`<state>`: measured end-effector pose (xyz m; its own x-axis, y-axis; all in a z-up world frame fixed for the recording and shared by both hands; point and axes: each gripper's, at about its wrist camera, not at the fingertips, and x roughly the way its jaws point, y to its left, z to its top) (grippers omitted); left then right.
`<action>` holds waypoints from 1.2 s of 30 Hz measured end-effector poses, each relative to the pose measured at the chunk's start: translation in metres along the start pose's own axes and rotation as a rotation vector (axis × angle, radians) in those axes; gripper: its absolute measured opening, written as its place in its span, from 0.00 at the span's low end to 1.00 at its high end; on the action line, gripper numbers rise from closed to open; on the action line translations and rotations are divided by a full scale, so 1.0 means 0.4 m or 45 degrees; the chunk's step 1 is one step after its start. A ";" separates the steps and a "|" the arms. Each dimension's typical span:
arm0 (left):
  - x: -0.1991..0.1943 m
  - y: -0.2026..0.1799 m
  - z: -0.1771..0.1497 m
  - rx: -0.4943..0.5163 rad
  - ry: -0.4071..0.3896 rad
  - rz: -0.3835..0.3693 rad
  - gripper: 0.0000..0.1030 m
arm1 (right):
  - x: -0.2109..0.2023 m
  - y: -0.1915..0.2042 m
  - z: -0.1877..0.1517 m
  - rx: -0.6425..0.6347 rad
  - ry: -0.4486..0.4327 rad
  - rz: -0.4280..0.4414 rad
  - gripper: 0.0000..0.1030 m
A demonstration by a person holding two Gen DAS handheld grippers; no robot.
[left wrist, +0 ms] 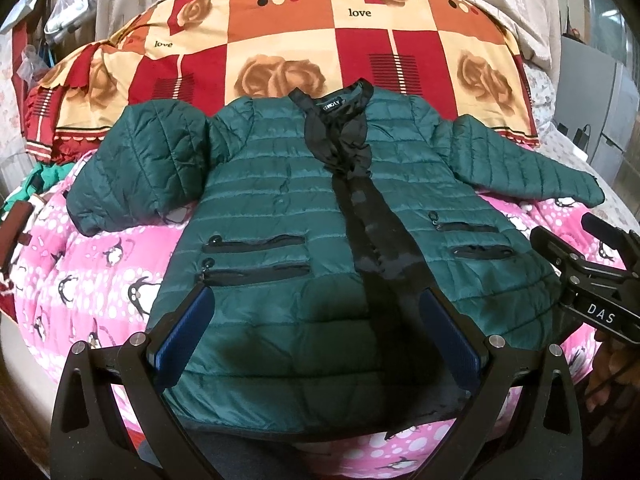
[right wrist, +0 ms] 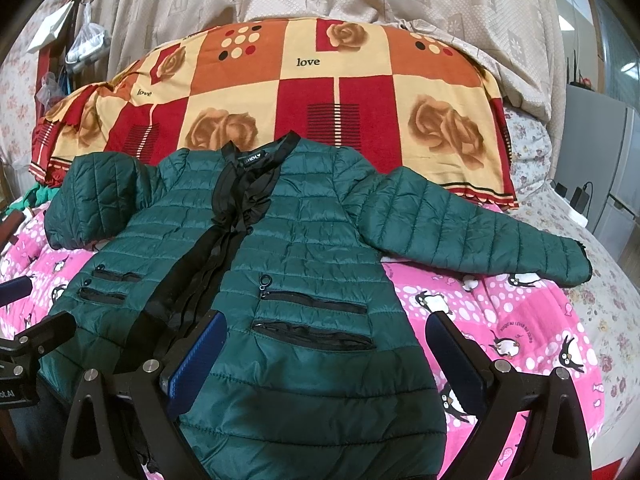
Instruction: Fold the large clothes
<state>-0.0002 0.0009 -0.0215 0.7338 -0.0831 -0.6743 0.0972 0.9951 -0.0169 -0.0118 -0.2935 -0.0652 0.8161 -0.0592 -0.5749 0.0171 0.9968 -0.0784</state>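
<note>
Left wrist view: green quilted jacket [left wrist: 280, 208] spread front-up on pink penguin blanket [left wrist: 100, 264], hem at near edge, collar toward patchwork rose cover [left wrist: 280, 40].

Sleeves splayed out sideways, flat layout suited to a first fold. Left gripper [left wrist: 316, 332] poised over hem near black front placket [left wrist: 368, 224], jaws spread wide, nothing held. Right gripper [right wrist: 324, 356] jaws likewise spread, straddling right-hand hem corner below zip pockets [right wrist: 312, 320]. Likely staged for sleeve or side fold inward; not yet begun.
</note>
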 end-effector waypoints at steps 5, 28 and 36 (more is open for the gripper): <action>0.003 0.000 0.000 0.003 0.001 0.001 1.00 | 0.000 -0.002 0.000 -0.005 0.002 -0.001 0.96; 0.004 0.035 0.001 -0.058 -0.007 0.020 1.00 | 0.002 -0.001 -0.003 -0.022 0.005 -0.005 0.96; 0.006 0.048 0.001 -0.091 0.000 0.013 1.00 | 0.002 -0.004 -0.004 -0.021 0.003 -0.006 0.96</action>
<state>0.0037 0.0198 -0.0232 0.7346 -0.0732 -0.6746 0.0416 0.9971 -0.0630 -0.0123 -0.2951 -0.0669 0.8146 -0.0641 -0.5765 0.0112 0.9954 -0.0949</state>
